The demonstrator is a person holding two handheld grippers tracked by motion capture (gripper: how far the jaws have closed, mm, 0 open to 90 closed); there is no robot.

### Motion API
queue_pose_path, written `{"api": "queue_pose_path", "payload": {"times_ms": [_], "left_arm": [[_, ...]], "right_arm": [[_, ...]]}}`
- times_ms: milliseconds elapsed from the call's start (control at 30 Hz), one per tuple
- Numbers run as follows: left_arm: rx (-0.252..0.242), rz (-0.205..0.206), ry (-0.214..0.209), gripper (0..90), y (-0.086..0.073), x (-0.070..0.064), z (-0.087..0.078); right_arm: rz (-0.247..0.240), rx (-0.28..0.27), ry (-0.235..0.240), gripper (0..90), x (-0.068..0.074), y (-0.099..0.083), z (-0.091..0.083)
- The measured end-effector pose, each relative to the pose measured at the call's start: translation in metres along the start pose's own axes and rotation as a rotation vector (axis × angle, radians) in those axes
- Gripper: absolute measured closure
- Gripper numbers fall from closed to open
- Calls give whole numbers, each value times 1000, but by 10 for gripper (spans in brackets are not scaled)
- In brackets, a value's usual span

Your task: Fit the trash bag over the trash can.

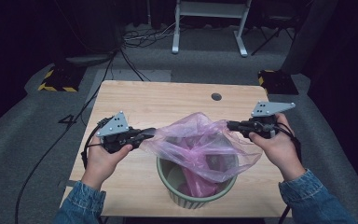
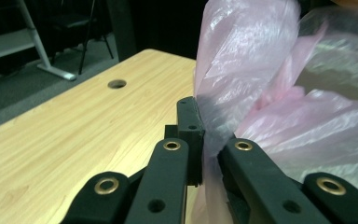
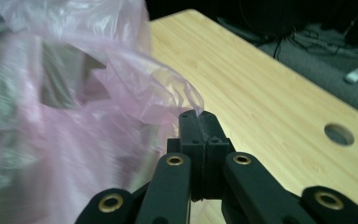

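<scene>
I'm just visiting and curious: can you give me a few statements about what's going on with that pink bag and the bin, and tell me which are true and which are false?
1. Both grippers are clamped on the pink plastic bag. True: the left gripper and the right gripper each pinch an edge of it.
2. The bag lies flat on the table. False: it is stretched open between the grippers, above the bin.
3. The green bin stands at the near edge of the table. True.
4. The bag's lower part hangs down inside the bin. True.
5. The bin lies tipped on its side. False: it stands upright, mouth up.
6. The table has a square hole near its far edge. False: the hole is round.
</scene>
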State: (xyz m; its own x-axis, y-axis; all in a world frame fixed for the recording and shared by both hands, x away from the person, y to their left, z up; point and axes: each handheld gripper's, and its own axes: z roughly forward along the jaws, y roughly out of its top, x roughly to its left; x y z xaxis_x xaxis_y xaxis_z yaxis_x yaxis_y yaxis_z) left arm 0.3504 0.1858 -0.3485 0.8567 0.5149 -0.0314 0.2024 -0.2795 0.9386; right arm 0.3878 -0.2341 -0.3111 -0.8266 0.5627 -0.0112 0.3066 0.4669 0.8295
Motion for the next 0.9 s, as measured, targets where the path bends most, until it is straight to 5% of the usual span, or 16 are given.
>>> {"api": "queue_pose_path", "payload": {"times_ms": [333,700,900], "left_arm": [[53,-36,4,891,-30,6,11],[115,-75,-15,891,-50,9,26],[103,-77,-41,886,-57,5,22]], "right_arm": [[76,94,-2,900,-19,-30,24],[140,163,35,900,-25,-56,49],[179,176,64,900,-29,-75,52]]}}
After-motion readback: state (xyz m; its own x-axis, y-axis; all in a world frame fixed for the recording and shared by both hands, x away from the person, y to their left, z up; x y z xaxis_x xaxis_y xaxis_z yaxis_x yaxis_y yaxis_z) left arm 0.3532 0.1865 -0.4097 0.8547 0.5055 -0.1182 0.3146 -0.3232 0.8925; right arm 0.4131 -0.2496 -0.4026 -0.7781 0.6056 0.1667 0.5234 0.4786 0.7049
